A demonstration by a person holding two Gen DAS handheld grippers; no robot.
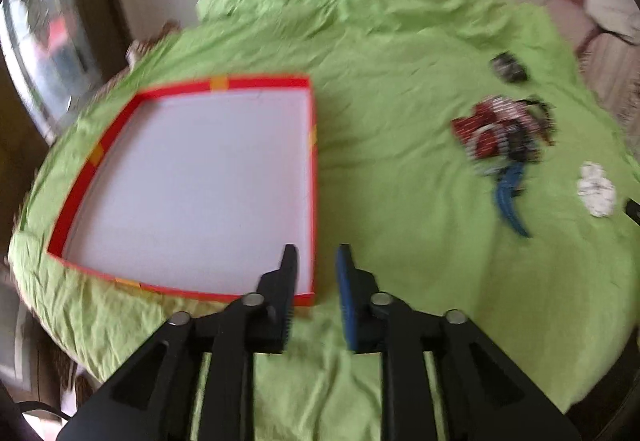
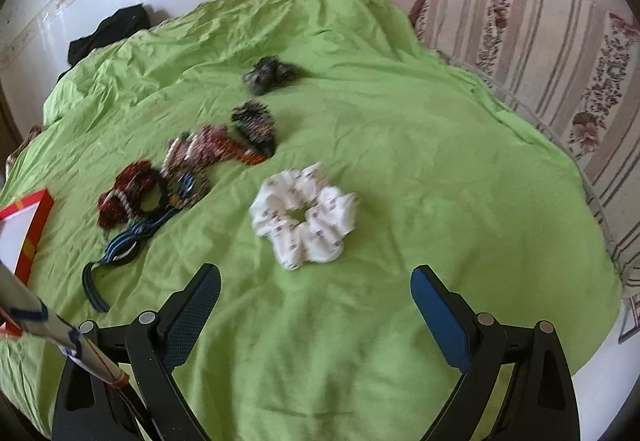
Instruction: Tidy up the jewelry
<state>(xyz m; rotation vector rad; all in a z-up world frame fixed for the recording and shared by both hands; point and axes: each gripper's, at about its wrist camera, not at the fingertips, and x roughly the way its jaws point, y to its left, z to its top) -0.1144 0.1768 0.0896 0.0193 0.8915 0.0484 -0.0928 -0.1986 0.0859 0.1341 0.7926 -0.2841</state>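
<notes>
Only blurred print on white scrunchie (image 2: 304,215)

Motion blur smears the heap of bracelets (image 1: 506,133) near the right edge of the green sheet (image 1: 400,61), so single pieces can't be told apart. The red-rimmed tray (image 2: 30,219) is cut off at the right wrist view's left edge.

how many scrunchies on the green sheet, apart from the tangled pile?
2. The white scrunchie lies just ahead of the right tongs. The dark scrunchie lies farther back, beyond the jewelry pile. More may be tangled in that pile; blur hides it.
</notes>
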